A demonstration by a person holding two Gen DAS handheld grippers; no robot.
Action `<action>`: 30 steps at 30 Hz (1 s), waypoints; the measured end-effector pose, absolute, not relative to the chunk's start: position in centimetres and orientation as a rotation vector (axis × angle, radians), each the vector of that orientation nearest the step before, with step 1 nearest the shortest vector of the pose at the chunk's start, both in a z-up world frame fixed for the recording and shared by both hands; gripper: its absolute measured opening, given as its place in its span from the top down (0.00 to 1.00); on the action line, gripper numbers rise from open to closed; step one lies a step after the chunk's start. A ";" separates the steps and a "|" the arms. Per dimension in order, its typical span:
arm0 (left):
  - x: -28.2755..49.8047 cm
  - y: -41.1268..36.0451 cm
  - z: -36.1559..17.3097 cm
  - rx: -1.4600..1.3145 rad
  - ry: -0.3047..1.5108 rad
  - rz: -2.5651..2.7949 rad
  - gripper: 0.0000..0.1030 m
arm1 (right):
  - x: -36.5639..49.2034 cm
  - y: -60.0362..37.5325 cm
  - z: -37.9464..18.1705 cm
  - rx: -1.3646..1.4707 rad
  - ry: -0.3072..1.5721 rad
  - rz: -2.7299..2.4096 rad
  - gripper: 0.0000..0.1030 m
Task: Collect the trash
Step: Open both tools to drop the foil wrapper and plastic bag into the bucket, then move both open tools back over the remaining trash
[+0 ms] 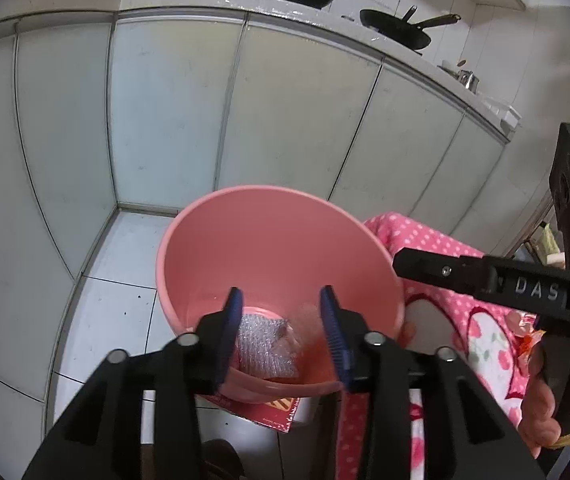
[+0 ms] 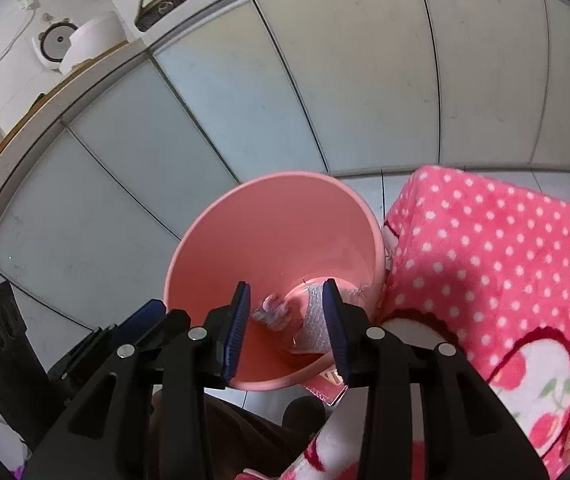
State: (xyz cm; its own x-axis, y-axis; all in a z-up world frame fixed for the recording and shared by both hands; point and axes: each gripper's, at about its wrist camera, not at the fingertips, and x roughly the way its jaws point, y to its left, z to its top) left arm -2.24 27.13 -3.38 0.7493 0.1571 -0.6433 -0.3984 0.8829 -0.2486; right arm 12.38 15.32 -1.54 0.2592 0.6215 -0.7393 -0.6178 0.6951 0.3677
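Pink bucket (image 1: 281,248) below us holds bubble wrap (image 1: 267,346); our left gripper (image 1: 285,334) and right gripper (image 2: 289,328) both spread, empty.

The pink bucket (image 1: 281,240) stands on the floor with its mouth wide and uncovered, so the way down into it is free for both tools, left tool (image 1: 281,320) and right tool (image 2: 287,320) (each with fingers spread). Cabinet doors (image 1: 173,112) wall off the far side, and the polka-dot blanket (image 2: 485,264) presses against the bucket's right rim
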 end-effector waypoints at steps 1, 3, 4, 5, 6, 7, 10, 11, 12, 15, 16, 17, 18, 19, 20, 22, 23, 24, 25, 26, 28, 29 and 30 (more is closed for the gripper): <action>-2.4 27.0 -3.2 -0.391 0.654 0.309 0.58 | 12.2 15.0 -1.4 0.000 0.997 0.840 0.63; -2.5 26.6 -2.7 -0.395 0.650 0.303 0.58 | 11.7 14.4 -0.8 -0.016 0.972 0.842 0.63; -2.6 26.3 -2.5 -0.396 0.650 0.299 0.58 | 11.4 14.1 -0.5 -0.028 0.958 0.841 0.63; -2.6 26.1 -2.3 -0.398 0.651 0.294 0.58 | 10.9 13.6 -0.1 -0.049 0.937 0.836 0.63; -2.8 25.8 -2.1 -0.397 0.650 0.287 0.58 | 10.6 13.3 0.2 -0.060 0.922 0.834 0.63; -2.9 25.5 -1.9 -0.394 0.647 0.282 0.58 | 10.3 12.8 0.5 -0.068 0.907 0.833 0.63; -3.2 24.4 -1.1 -0.386 0.638 0.261 0.58 | 9.5 11.2 1.3 -0.066 0.884 0.827 0.63; -3.3 24.0 -0.8 -0.381 0.637 0.254 0.58 | 9.4 10.3 1.6 -0.054 0.882 0.824 0.63; -3.3 23.5 -0.4 -0.369 0.633 0.247 0.58 | 9.2 9.4 1.8 -0.046 0.879 0.819 0.63; -3.3 22.2 0.6 -0.351 0.621 0.223 0.58 | 8.7 7.4 2.4 -0.036 0.869 0.798 0.63; -3.3 21.7 0.8 -0.347 0.616 0.216 0.58 | 8.6 6.8 2.6 -0.034 0.867 0.792 0.63; -3.2 21.2 1.1 -0.343 0.612 0.208 0.58 | 8.4 5.8 2.8 -0.035 0.861 0.779 0.63; -3.1 20.5 1.4 -0.337 0.610 0.194 0.58 | 8.3 5.1 2.9 -0.036 0.860 0.772 0.63; -3.0 19.9 1.7 -0.329 0.610 0.182 0.58 | 8.0 4.2 2.9 -0.035 0.857 0.765 0.63; -2.9 19.2 1.9 -0.319 0.611 0.167 0.58 | 7.7 3.3 2.9 -0.035 0.855 0.753 0.63; -2.6 17.9 2.1 -0.302 0.615 0.143 0.58 | 7.3 1.6 2.9 -0.031 0.856 0.733 0.63; -2.5 17.1 2.2 -0.289 0.618 0.126 0.58 | 7.1 0.5 2.8 -0.024 0.858 0.723 0.63; -2.4 16.4 2.2 -0.281 0.623 0.110 0.58 | 6.8 -0.9 2.8 -0.018 0.858 0.707 0.63; -2.3 15.9 2.3 -0.275 0.627 0.100 0.58 | 6.6 -1.6 2.6 -0.014 0.857 0.698 0.63; -2.1 15.0 2.3 -0.263 0.635 0.086 0.58 | 6.4 -3.0 2.5 -0.006 0.854 0.678 0.63; -1.7 13.8 2.2 -0.246 0.648 0.068 0.58 | 6.2 -5.7 2.1 0.028 0.868 0.650 0.63; -1.6 13.3 2.1 -0.240 0.655 0.056 0.58 | 6.1 -6.8 2.0 0.043 0.874 0.639 0.63; -1.4 12.5 2.0 -0.234 0.664 0.039 0.58 | 6.0 -8.3 1.8 0.059 0.878 0.616 0.63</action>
State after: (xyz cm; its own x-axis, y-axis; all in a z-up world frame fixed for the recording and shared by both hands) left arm -1.38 12.54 2.01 0.7877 -0.0392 -0.6149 -0.1100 0.9730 -0.2029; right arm 6.04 -8.33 1.76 0.4779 0.5276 -0.7023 -0.4803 0.8264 0.2940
